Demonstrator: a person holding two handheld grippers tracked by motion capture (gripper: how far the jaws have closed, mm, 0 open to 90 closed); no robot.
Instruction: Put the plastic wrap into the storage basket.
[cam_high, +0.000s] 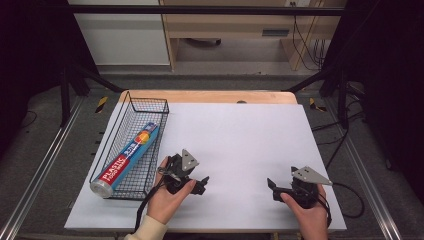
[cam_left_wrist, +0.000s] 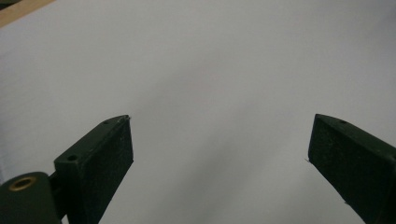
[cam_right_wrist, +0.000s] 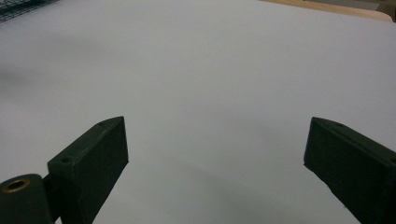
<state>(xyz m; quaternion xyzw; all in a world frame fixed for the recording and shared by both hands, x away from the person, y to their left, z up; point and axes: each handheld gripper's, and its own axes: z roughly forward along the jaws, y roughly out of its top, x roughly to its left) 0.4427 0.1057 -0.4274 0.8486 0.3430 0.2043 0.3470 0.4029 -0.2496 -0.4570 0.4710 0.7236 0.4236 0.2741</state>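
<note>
Foil box (cam_high: 129, 154) in basket (cam_high: 150, 107) — beside left gripper (cam_high: 202, 184)

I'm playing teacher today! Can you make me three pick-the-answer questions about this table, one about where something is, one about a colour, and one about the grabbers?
1. Where is the plastic wrap box?
A. In the wire basket
B. On the floor
C. In a hand

2. What colour is most of the box?
A. Green
B. Blue
C. Pink

3. How are the left gripper and right gripper?
A. Both open
B. Both shut
C. One holds the box

Answers: 1 A, the box lies inside the basket at the table's left side. 2 B, its long side is blue. 3 A, each gripper view shows its jaws wide apart with only the white table between.
</note>
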